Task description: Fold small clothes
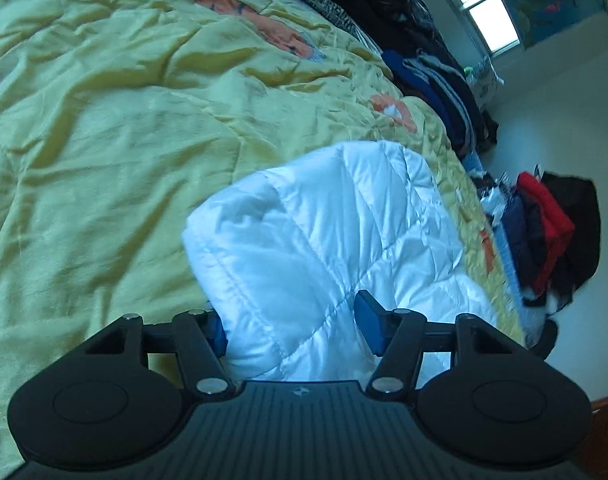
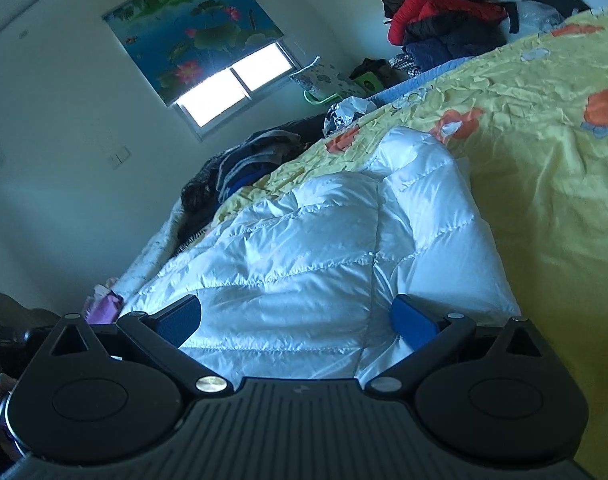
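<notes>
A yellow bedspread (image 1: 104,120) fills the frame; the white puffy jacket (image 1: 323,232) lies at lower centre. The left claw (image 1: 292,326) pinches its near edge; the right claw (image 2: 296,320) stands apart over it. A fold seems under way; next, the right claw must clamp.

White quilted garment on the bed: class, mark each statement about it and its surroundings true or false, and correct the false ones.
1. The white quilted garment lies on a yellow bedspread. True.
2. The bedspread is plain, without pattern. False: it has orange flower shapes.
3. A red garment sits in a pile at the bed's edge. True.
4. The window blind shows a mountain scene. False: it shows lotus flowers and leaves.
</notes>
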